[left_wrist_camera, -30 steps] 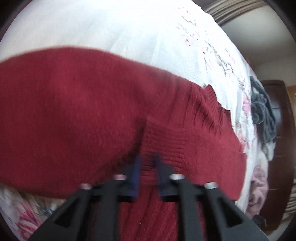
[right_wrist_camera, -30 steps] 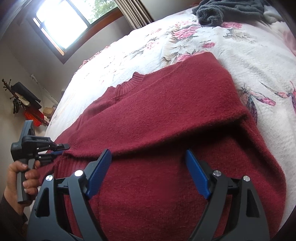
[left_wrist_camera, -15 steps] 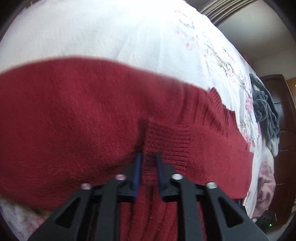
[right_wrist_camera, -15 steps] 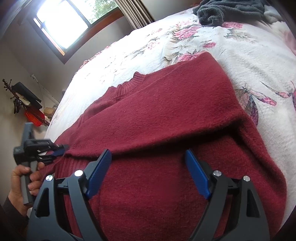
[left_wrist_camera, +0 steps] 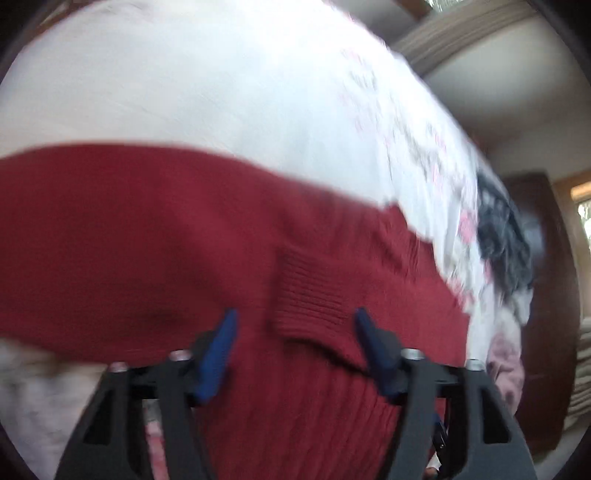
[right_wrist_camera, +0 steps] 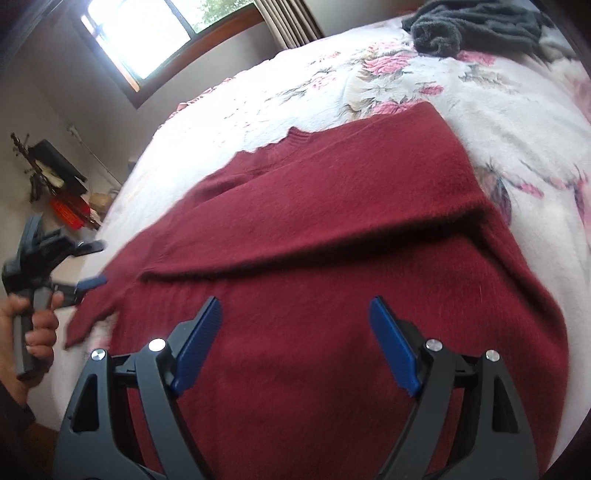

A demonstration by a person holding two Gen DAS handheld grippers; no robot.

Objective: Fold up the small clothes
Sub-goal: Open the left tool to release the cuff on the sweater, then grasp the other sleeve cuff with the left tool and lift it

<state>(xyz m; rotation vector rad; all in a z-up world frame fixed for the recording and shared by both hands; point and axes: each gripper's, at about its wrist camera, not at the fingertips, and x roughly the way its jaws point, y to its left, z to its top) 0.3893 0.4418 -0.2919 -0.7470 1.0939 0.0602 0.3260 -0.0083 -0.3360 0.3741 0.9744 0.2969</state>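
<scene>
A floral bedspread (right_wrist_camera: 406, 85) bears a dark grey garment (right_wrist_camera: 469, 26) under a bright window (right_wrist_camera: 147, 33)

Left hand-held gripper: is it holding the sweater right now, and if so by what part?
Nothing is held. The left hand-held gripper is open, with the sweater's ribbed cuff lying loose between its fingers. The right hand-held gripper is open too.

Dark red sweater (right_wrist_camera: 332, 258), floral white bedspread (right_wrist_camera: 406, 92).
</scene>
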